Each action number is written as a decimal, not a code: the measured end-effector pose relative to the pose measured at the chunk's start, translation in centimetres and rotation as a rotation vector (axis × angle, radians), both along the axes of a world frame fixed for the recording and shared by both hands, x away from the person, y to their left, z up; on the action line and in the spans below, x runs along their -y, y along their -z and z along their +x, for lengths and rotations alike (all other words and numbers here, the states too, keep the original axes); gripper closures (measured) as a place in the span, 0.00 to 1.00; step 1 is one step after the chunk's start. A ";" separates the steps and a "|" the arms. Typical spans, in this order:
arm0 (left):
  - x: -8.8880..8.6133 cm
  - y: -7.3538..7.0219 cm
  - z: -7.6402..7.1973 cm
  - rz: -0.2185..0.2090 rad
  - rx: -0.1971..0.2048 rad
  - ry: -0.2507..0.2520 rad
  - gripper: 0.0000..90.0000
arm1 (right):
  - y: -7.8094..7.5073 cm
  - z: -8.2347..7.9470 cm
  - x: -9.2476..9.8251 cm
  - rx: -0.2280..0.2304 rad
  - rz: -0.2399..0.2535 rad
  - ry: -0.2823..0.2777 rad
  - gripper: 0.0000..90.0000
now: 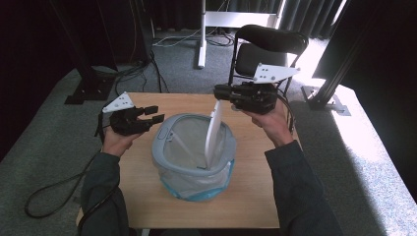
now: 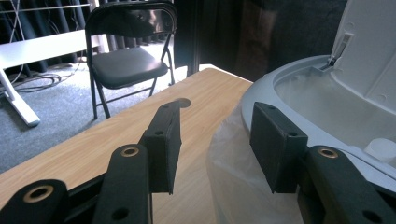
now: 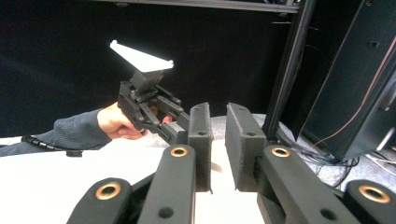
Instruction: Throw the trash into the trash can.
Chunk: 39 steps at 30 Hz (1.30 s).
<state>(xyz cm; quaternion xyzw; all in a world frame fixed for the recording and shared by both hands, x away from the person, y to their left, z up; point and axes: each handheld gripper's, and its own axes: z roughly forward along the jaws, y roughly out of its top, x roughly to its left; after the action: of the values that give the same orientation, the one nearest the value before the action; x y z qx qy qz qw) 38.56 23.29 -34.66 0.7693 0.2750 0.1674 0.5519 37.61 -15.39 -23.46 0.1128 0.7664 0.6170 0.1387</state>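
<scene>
The right gripper [image 1: 220,93] is held above the far rim of a grey bin [image 1: 169,157], whose white lid [image 1: 213,132] stands upright. In the high view its jaw tips meet the lid's top edge, but whether the edge is pinched cannot be told. In the right gripper view the jaws are narrowly parted with a pale surface below them, blown out by glare; no grip on it can be made out. The left gripper [image 1: 153,114] is held level just beside the bin's left rim, its jaws wide and empty. The bin, lined with a clear bag [image 2: 233,177], stands at the middle of the desk [image 1: 246,196]. The bin's base is hidden by the bag.
</scene>
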 end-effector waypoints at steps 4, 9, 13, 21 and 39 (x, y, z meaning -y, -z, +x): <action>0.0 -0.1 -0.2 -0.005 0.005 0.003 0.59 | 0.1 -0.2 0.8 -0.001 -0.002 0.021 0.87; 0.3 -0.3 -0.4 0.006 0.013 0.009 0.59 | 0.5 -0.4 1.6 -0.008 -0.005 0.036 0.86; 0.5 -0.5 -0.4 0.005 0.018 0.013 0.59 | 0.8 -0.5 2.2 -0.010 -0.007 0.046 0.86; 0.6 -0.4 -0.3 0.009 0.016 0.017 0.59 | 1.5 -0.7 3.0 -0.025 -0.009 0.060 0.85; 0.2 0.0 -0.3 0.002 0.007 0.005 0.59 | 3.2 -0.9 2.8 -0.050 -0.033 0.046 0.83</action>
<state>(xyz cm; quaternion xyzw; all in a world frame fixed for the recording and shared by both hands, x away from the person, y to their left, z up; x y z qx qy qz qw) 38.28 23.08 -34.66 0.7701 0.2709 0.1688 0.5523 36.71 -18.16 -26.64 0.1436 0.7770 0.5978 0.1355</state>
